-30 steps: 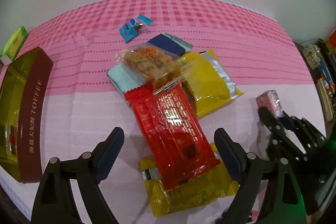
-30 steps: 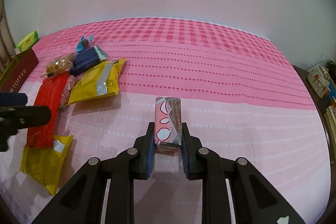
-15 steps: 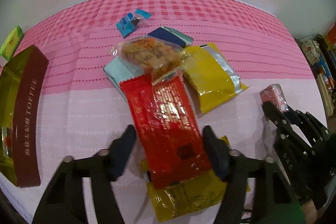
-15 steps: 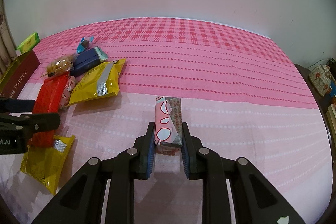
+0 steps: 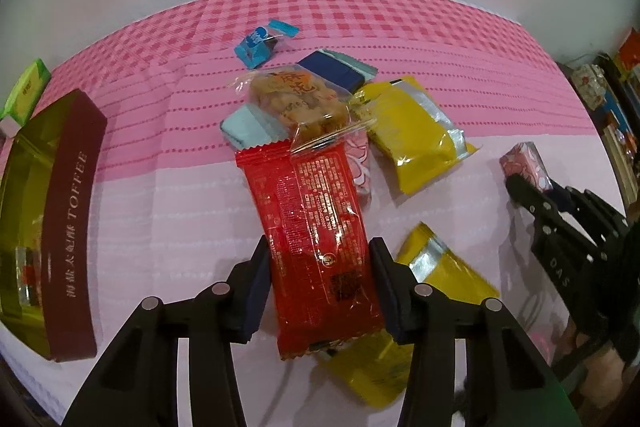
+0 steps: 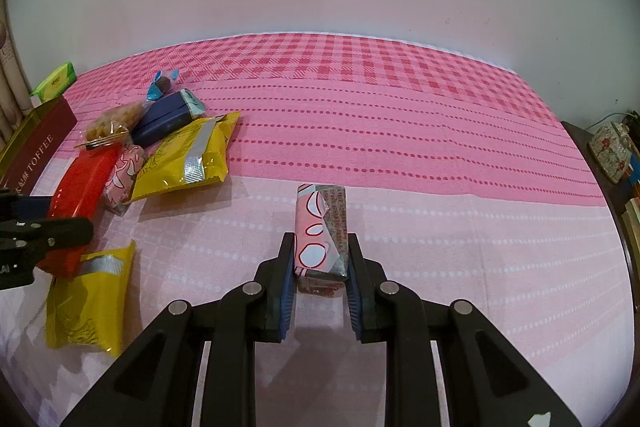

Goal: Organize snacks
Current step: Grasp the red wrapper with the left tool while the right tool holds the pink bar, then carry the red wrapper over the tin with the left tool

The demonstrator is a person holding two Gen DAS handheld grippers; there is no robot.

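Observation:
My left gripper (image 5: 320,267) is shut on a red snack packet (image 5: 312,223), its fingers pressing both long edges near the packet's near end. The packet also shows in the right wrist view (image 6: 82,183). It lies over a yellow packet (image 5: 436,267) and touches a clear bag of fried snacks (image 5: 298,99). My right gripper (image 6: 320,267) is shut on a small pink wrapped snack (image 6: 320,231), held just above the cloth. That snack and gripper show at the right of the left wrist view (image 5: 524,163).
A maroon and gold toffee box (image 5: 60,211) lies at the left. A second yellow packet (image 5: 412,131), a dark blue packet (image 5: 332,71), a blue candy (image 5: 256,45) and a green box (image 5: 26,93) lie on the pink cloth (image 6: 400,115). Shelves (image 6: 616,155) stand at right.
My left gripper has closed from wide open onto the red packet and moved forward along it. The red packet has shifted off the near yellow packet. The right gripper has stayed still.

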